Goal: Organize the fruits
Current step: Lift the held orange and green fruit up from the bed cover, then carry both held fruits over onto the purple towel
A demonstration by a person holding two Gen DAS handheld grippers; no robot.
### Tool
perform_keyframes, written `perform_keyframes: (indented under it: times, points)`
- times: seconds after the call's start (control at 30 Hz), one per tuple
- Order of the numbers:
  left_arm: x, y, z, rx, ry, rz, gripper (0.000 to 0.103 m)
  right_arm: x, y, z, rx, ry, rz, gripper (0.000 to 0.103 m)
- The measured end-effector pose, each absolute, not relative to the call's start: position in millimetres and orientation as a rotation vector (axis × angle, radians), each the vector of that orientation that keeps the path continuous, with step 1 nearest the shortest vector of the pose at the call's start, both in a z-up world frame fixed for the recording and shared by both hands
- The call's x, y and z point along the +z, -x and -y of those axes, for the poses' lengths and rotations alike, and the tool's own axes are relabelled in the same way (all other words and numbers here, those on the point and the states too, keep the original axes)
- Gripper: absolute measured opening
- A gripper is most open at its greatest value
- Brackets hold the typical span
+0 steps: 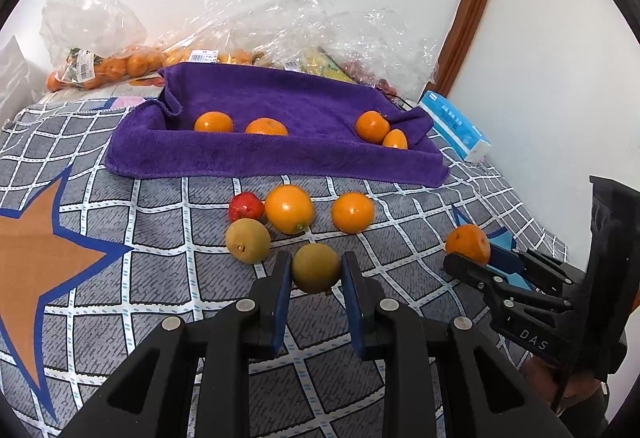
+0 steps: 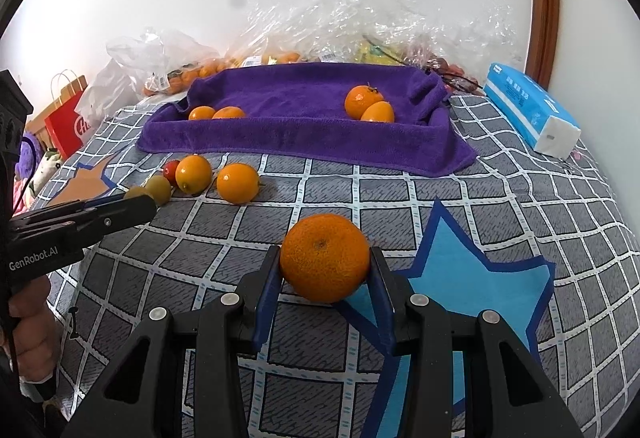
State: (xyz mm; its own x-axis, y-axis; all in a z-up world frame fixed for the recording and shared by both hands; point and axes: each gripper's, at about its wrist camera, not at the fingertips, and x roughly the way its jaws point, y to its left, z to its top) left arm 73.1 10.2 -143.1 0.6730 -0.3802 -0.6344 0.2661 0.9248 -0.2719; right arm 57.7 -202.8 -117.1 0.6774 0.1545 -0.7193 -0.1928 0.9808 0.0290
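Observation:
My left gripper (image 1: pixel 316 268) is shut on a green-brown fruit (image 1: pixel 315 267) just above the checked sheet. My right gripper (image 2: pixel 325 264) is shut on a mandarin (image 2: pixel 325 258), also in the left wrist view (image 1: pixel 468 243). Loose fruit lies in front of the purple towel tray (image 1: pixel 276 154): a second green fruit (image 1: pixel 248 240), a red fruit (image 1: pixel 246 207), and two oranges (image 1: pixel 289 209) (image 1: pixel 353 213). Several oranges lie in the tray, two at the left (image 1: pixel 214 122) and two at the right (image 1: pixel 372 126).
Clear plastic bags of fruit (image 1: pixel 104 58) lie behind the tray against the wall. A blue tissue pack (image 1: pixel 456 124) lies right of the tray. A red paper bag (image 2: pixel 66 122) stands off the bed at the left. A wooden door frame (image 1: pixel 472 6) stands at the right.

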Motion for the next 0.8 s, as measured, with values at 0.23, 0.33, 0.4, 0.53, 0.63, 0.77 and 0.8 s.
perform_keyframes:
  times: [0.23,0.33,0.4,0.53,0.63,0.77,0.8]
  points:
    - [-140.0,-67.1,-5.5,-0.397,0.150,-0.734,0.024,-117.7,-60.8,205.8,0.194,0.030,-0.815,0.042]
    - [-137.8,-64.8,-7.0,-0.388,0.154,-0.719,0.024,-116.6,-61.9,211.4,0.176,-0.005,-0.813,0.042]
    - [-136.5,-63.6,-9.2,-0.385,0.166,-0.713,0.024,-115.6,-61.6,214.6,0.175,-0.029,-0.816,0.042]
    - [-136.6,-64.1,-13.3,-0.391,0.184,-0.734,0.024,-112.8,-58.7,218.9,0.179,-0.110,-0.820,0.042]
    - [-129.3,-57.0,-16.6,-0.376,0.161,-0.730,0.024,-104.2,-50.0,213.8,0.166,-0.115,-0.798,0.042]
    - [-116.3,-52.7,-22.9,-0.366,0.147,-0.747,0.024,-89.0,-42.6,207.3,0.150,-0.132,-0.773,0.042]
    - [-112.0,-51.6,-25.1,-0.370,0.147,-0.750,0.024,-83.7,-40.1,205.0,0.140,-0.135,-0.761,0.042]
